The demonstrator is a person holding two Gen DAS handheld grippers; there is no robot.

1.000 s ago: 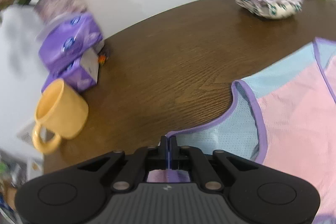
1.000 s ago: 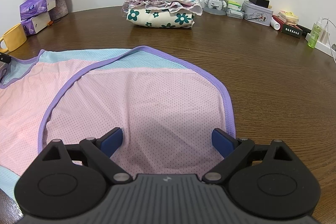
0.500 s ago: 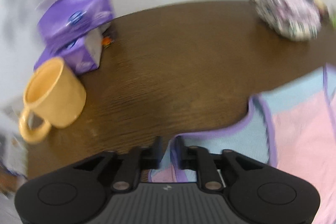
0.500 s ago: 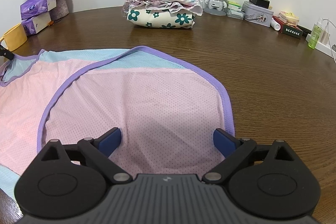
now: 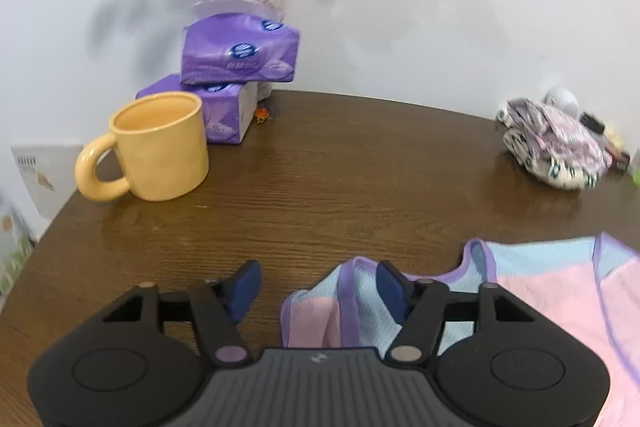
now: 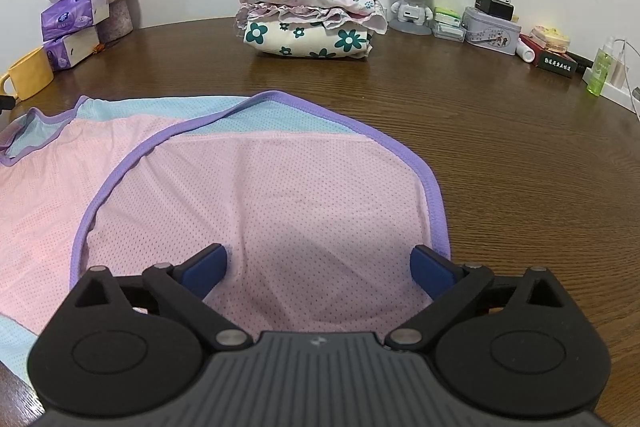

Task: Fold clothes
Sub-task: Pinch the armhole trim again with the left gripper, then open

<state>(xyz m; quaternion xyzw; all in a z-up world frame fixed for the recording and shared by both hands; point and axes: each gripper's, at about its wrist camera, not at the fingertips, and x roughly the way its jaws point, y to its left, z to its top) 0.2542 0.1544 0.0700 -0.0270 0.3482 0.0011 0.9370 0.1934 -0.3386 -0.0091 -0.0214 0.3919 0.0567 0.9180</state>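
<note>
Your pink mesh garment (image 6: 280,195) lies on the table (image 6: 500,147), toward its near left part, with one side already turned over the middle, so that the purple-trimmed edge makes a curve on top. The other end, a blue strap with purple trim (image 5: 352,291), lies bunched near the left edge of the table. Your left gripper (image 5: 318,287) is spread wide around this strap and pinches nothing. Your right gripper (image 6: 319,267) is also spread, low over the folded flap, with no cloth between its fingers. I judge the folding is partly done: one fold is laid, and the strap end is left to bring in. A stack of folded floral clothes (image 6: 308,23) sits at the far edge.
</note>
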